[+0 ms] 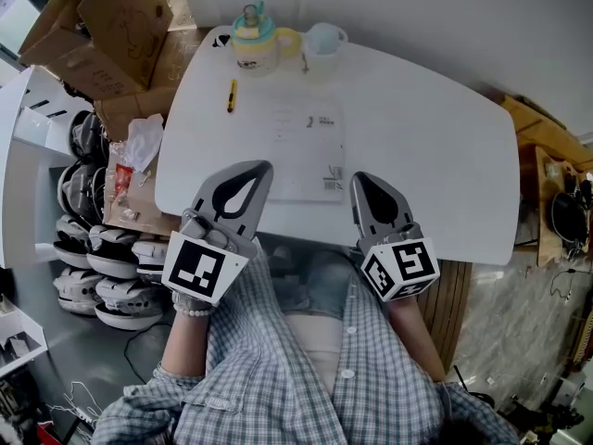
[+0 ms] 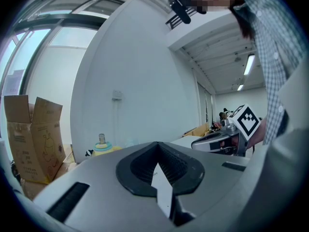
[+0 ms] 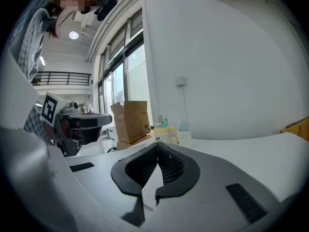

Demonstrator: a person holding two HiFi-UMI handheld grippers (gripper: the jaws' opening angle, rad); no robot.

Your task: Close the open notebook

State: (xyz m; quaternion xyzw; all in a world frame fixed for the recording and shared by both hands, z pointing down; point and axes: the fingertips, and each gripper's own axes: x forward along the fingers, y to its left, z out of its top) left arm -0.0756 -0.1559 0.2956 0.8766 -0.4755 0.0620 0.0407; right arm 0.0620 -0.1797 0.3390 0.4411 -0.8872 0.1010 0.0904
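Currently both claws hover low over the near edge of the white tabletop (image 1: 435,137), side by side, with the notebook (image 1: 301,142) lying flat between and just ahead of them. From the head view I cannot tell whether the notebook is open or already closed: it shows only as a white sheet-like rectangle with small print and a barcode near its near right corner.

The left claw (image 1: 263,167) is angled toward 1 o'clock, and its tip overlaps the notebook's near left corner in the head view; contact cannot be judged. Its jaws are closed tip to tip with nothing between them. In the left gripper view only a pale printed surface shows through the teardrop gap behind the tips. The right claw (image 1: 359,177) points toward 11 o'clock, its tip just beside the notebook's near right edge. Its jaws are also pressed together and empty.

Each claw carries a marker cube at its rear, the left cube (image 1: 195,269) and the right cube (image 1: 400,269) both sitting over the person's lap. The forearms in checked sleeves (image 1: 269,369) reach forward roughly parallel, and a bead bracelet (image 1: 192,310) circles the left wrist.

On the tabletop, a yellow and black pen (image 1: 232,95) lies at 11 o'clock from the notebook. A lidded bottle (image 1: 252,40) and a clear cup (image 1: 324,44) stand at the far edge, around 12 o'clock. Cardboard boxes (image 1: 111,26) sit off the tabletop at 10 o'clock.
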